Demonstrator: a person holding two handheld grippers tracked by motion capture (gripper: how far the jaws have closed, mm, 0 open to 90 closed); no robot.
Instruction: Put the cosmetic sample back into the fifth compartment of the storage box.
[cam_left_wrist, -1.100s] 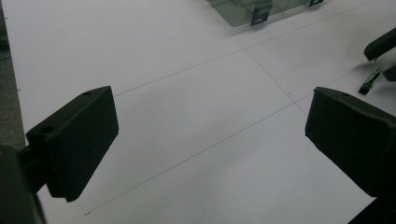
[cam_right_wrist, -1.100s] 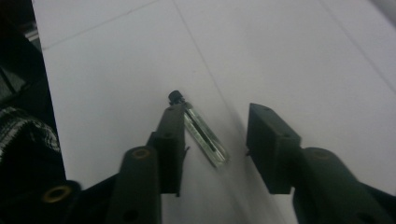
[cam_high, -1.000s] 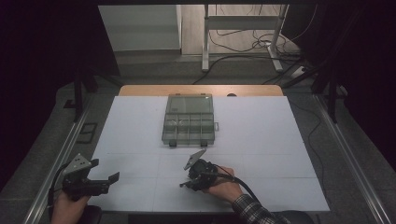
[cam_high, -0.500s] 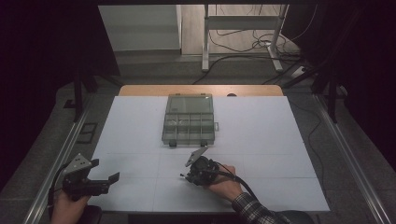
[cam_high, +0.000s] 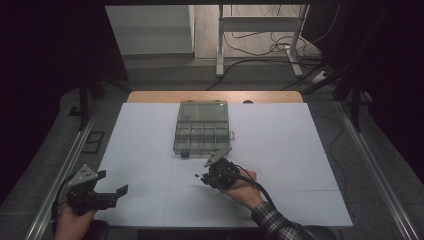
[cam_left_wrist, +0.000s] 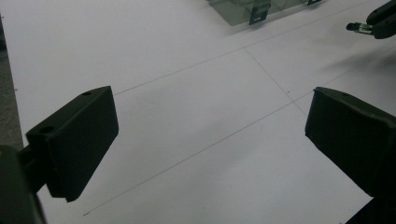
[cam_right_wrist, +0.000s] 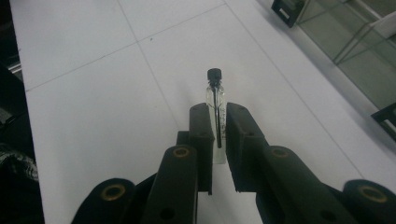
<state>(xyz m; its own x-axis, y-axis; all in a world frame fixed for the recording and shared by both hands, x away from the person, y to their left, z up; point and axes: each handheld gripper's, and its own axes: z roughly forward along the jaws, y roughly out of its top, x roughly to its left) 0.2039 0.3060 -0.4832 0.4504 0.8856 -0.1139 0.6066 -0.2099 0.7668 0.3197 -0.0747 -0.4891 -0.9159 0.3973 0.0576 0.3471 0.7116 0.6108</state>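
The right gripper (cam_right_wrist: 218, 123) is clamped on a slim glass vial (cam_right_wrist: 215, 100), whose long axis runs straight out between the jaws, black cap foremost. The compartment box (cam_high: 201, 134) sits just beyond this hand. The left gripper (cam_high: 118, 192), jaws wide and empty, rests well apart.

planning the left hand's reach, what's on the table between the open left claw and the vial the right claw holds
Nothing: in the high view only bare white table sheet with thin grid lines separates the left claw from the vial clamped in the right claw.
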